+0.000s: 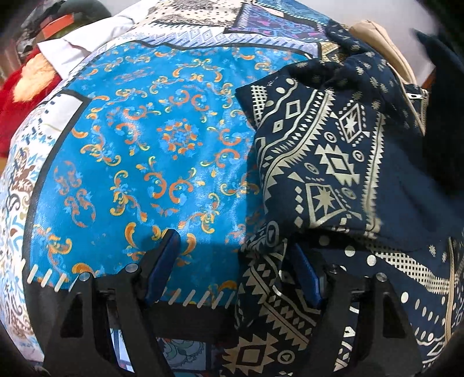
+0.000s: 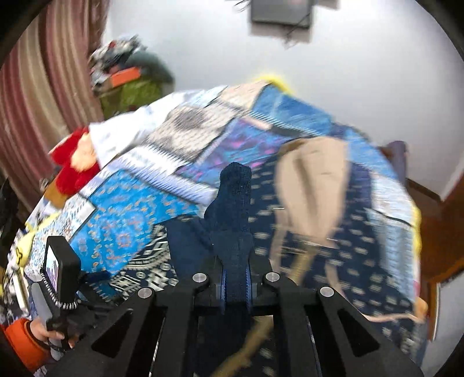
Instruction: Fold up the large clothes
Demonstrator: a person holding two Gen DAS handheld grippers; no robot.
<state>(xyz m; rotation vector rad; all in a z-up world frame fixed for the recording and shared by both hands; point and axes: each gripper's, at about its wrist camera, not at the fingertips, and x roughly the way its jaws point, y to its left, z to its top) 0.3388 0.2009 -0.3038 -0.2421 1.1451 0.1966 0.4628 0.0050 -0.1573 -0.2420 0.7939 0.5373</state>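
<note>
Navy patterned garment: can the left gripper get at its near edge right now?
Probably yes. The left gripper is open, and the navy patterned garment already lies against its right-hand finger on the bedspread, with nothing between.

A patchwork bedspread (image 1: 162, 139) covers the bed — its big panel bright blue with orange scrolls, bordered by white, grey and purple patterned patches. At its far left edge lie a red plush toy (image 2: 72, 165) and a white pillow (image 1: 84, 43), touching each other. Beyond them hangs a striped pink curtain (image 2: 49, 87), beside a cluttered green pile (image 2: 130, 84) against the white wall (image 2: 333, 72) — where a dark box (image 2: 281, 13) is mounted high.
</note>
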